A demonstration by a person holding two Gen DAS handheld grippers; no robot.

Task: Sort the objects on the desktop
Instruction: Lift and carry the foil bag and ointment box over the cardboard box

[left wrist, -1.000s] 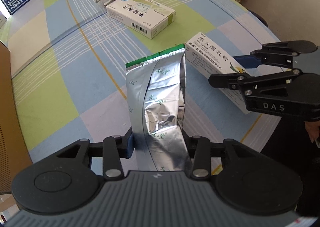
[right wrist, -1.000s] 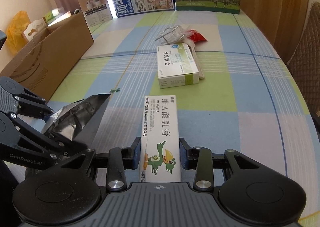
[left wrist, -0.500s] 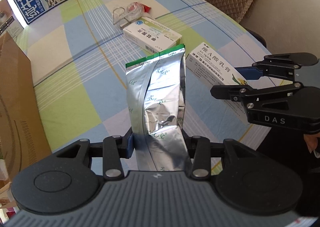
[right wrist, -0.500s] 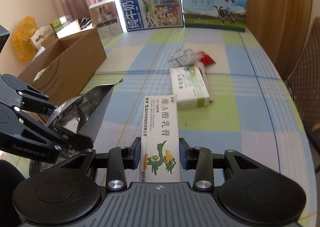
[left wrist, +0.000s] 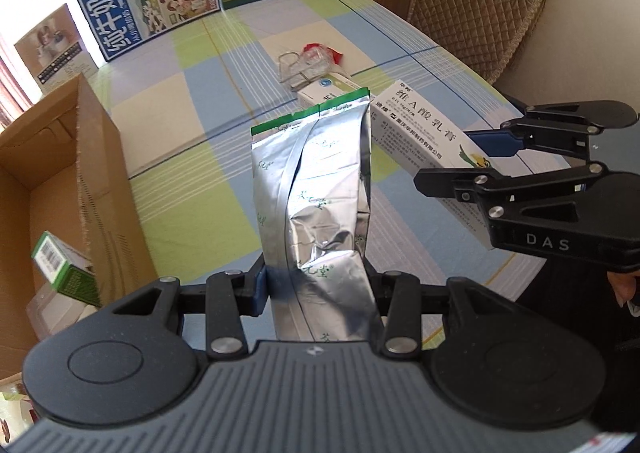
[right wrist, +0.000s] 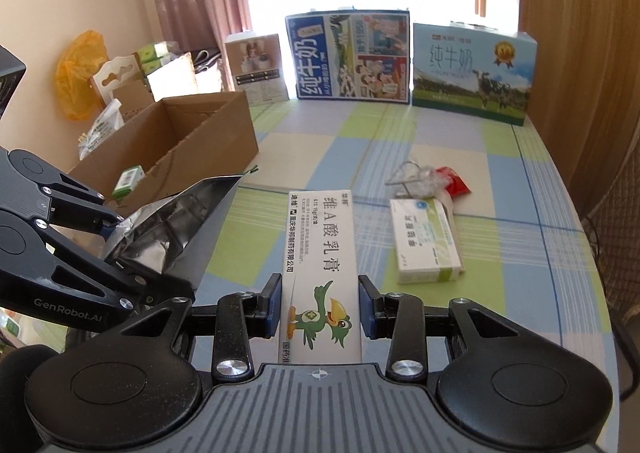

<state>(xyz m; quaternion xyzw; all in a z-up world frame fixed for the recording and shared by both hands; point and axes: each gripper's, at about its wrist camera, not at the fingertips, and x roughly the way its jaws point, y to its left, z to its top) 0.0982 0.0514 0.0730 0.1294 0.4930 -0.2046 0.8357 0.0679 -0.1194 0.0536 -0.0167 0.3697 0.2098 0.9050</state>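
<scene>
Both your grippers have risen; the cardboard box (left wrist: 60,189) now shows at nine o'clock. Left gripper (left wrist: 316,285) clamps the foil pouch (left wrist: 316,189), right gripper (right wrist: 320,309) the ointment carton (right wrist: 320,253), lifted off the table (right wrist: 520,173) for boxing.

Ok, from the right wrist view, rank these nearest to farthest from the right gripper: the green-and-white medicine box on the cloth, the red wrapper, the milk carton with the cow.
1. Green-and-white medicine box: on the cloth, just right of the right gripper.
2. Red wrapper: beyond that box, mid-table.
3. Milk carton with the cow: upright at the table's far edge, by the window.
</scene>
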